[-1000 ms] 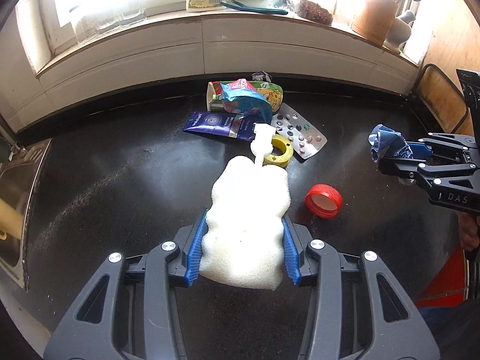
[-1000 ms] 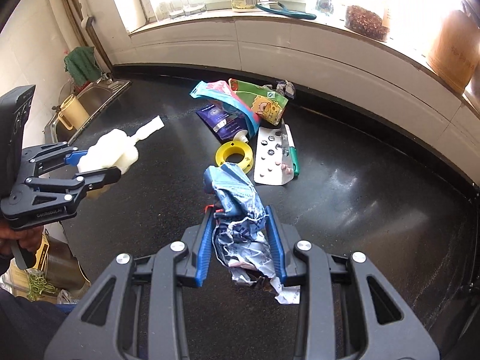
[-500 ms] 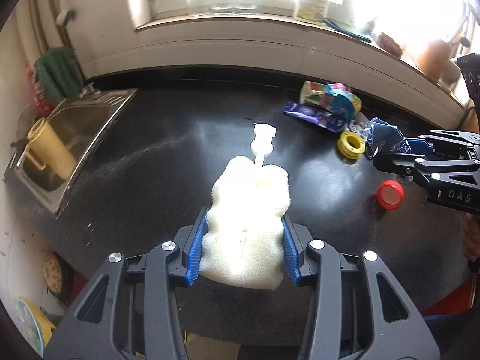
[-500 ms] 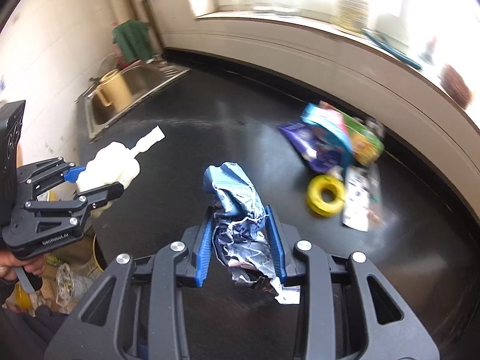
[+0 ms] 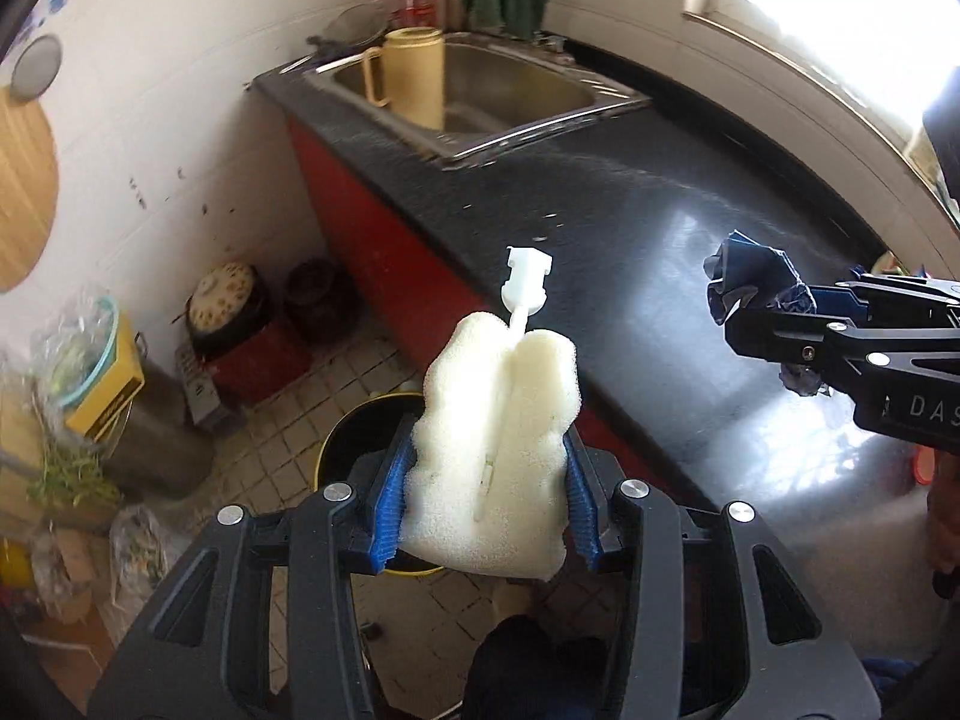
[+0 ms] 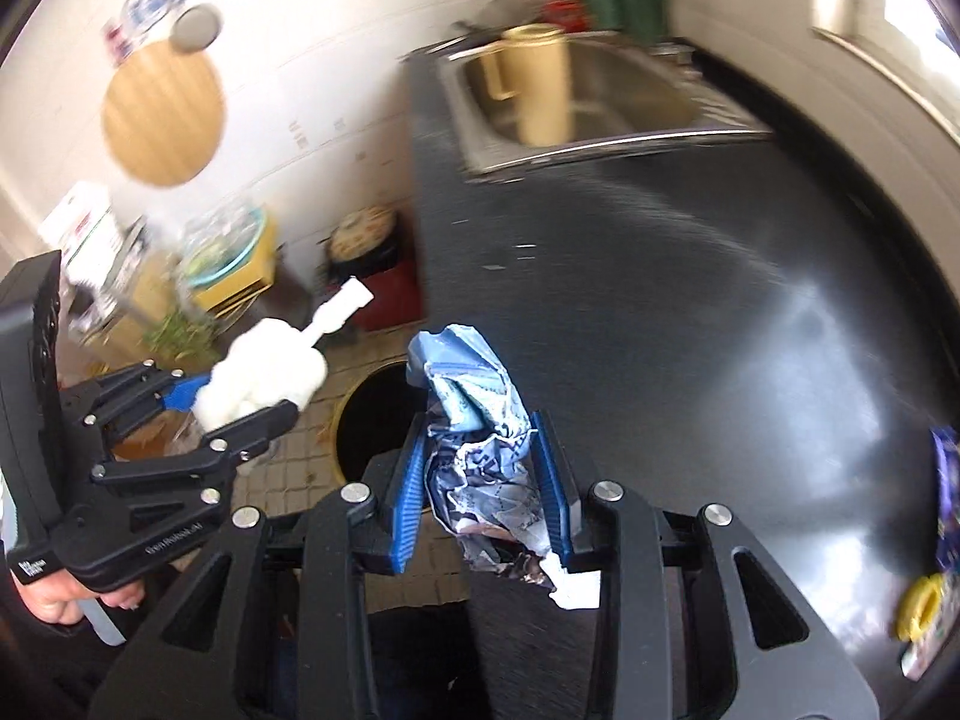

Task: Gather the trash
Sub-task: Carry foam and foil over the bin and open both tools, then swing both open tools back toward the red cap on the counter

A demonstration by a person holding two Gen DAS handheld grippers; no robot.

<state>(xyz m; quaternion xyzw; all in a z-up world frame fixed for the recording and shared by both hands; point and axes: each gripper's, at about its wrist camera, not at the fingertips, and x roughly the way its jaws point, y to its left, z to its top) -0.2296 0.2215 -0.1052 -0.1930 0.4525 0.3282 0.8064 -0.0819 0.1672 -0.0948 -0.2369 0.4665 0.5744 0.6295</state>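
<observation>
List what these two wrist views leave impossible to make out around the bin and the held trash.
- Bin: left wrist view, the sponge brush and left claw cover most of it; contents unseen.
- Bin again: right wrist view, the crumpled wrapper in the right claw cuts its opening; inside is just dark.
- Wrapper print: blurred.
- Counter trash: right wrist view, cut off by the edge.

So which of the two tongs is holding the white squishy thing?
The left tongs: they squeeze the white foam sponge brush. The right tongs grip a crumpled blue wrapper.
</observation>
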